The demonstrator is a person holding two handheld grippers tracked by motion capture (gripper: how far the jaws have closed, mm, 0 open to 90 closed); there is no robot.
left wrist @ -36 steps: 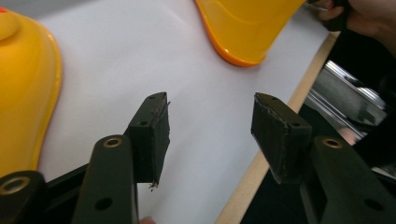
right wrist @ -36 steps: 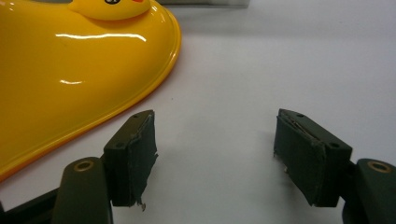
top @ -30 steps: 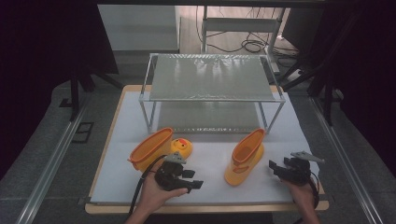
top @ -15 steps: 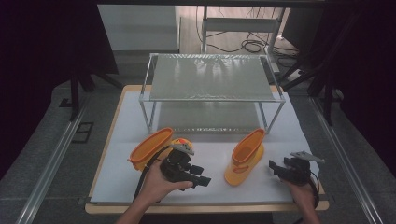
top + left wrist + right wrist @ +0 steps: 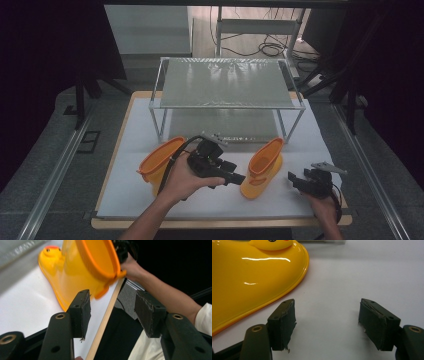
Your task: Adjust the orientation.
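My left gripper [image 5: 231, 176] was matte black, a black cable looping from it and a grey three-cornered plate on top. The right gripper [image 5: 295, 178], lower right of the high view, matched. Each jaw carried a frayed dark foam pad and brass-ringed screw holes. My sleeve [image 5: 203, 315] was white.

Setting: lab | evidence: white-topped table [image 5: 135, 150]; black curtains [image 5: 50, 45]; floor cables [image 5: 265, 47]; metal rails [image 5: 55, 175]
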